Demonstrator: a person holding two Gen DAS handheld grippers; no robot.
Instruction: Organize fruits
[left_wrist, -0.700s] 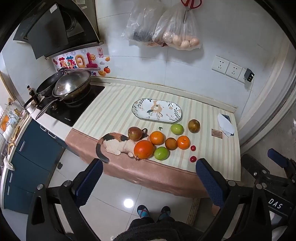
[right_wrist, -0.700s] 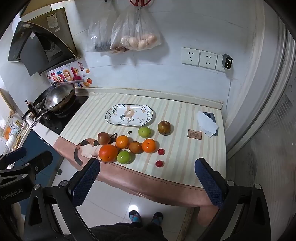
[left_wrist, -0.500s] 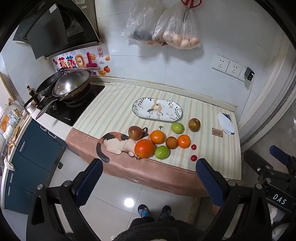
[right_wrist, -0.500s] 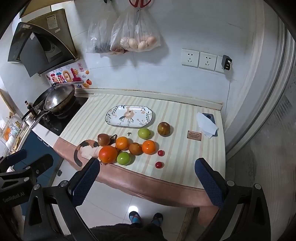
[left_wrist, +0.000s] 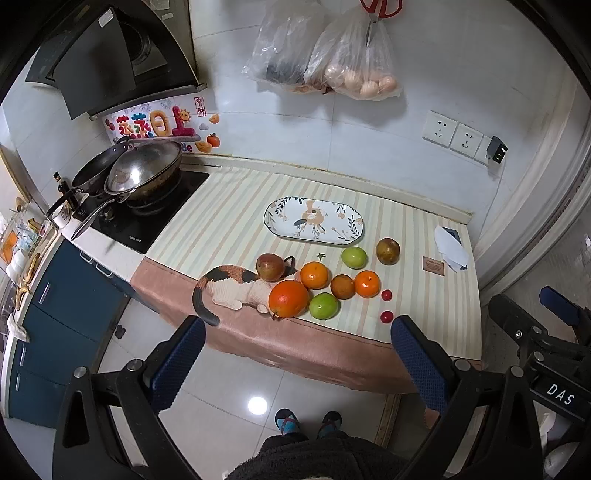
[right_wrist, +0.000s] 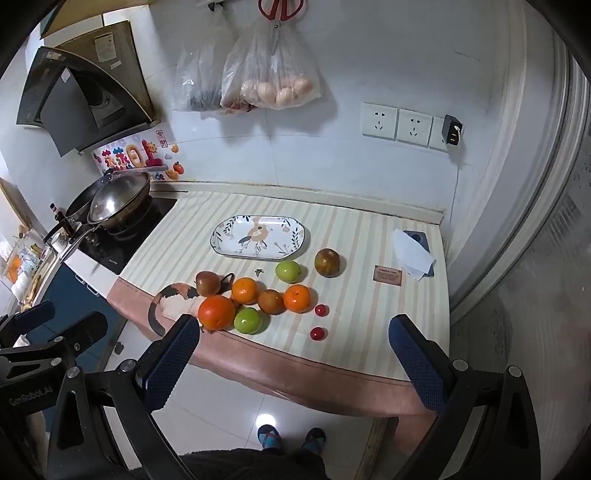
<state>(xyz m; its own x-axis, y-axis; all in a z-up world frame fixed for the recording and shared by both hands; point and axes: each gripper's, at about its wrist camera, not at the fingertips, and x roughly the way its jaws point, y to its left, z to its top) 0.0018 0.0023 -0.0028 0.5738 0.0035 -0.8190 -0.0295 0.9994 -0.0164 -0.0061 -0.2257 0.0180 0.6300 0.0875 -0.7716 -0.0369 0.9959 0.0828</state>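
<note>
Since the earlier frame my view has barely drifted. My left gripper (left_wrist: 297, 354) and right gripper (right_wrist: 293, 354) gape fully, empty, short of the counter. 10 fruits (left_wrist: 321, 284) cluster near its edge, plate (left_wrist: 354, 236) behind; I'd start with the big orange (right_wrist: 216, 313).

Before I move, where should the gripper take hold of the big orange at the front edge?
Probably grip the big orange across its widest middle, coming from above. The green fruit touches one side and the cat-shaped toy the other, so place the fingers front and back.
</note>
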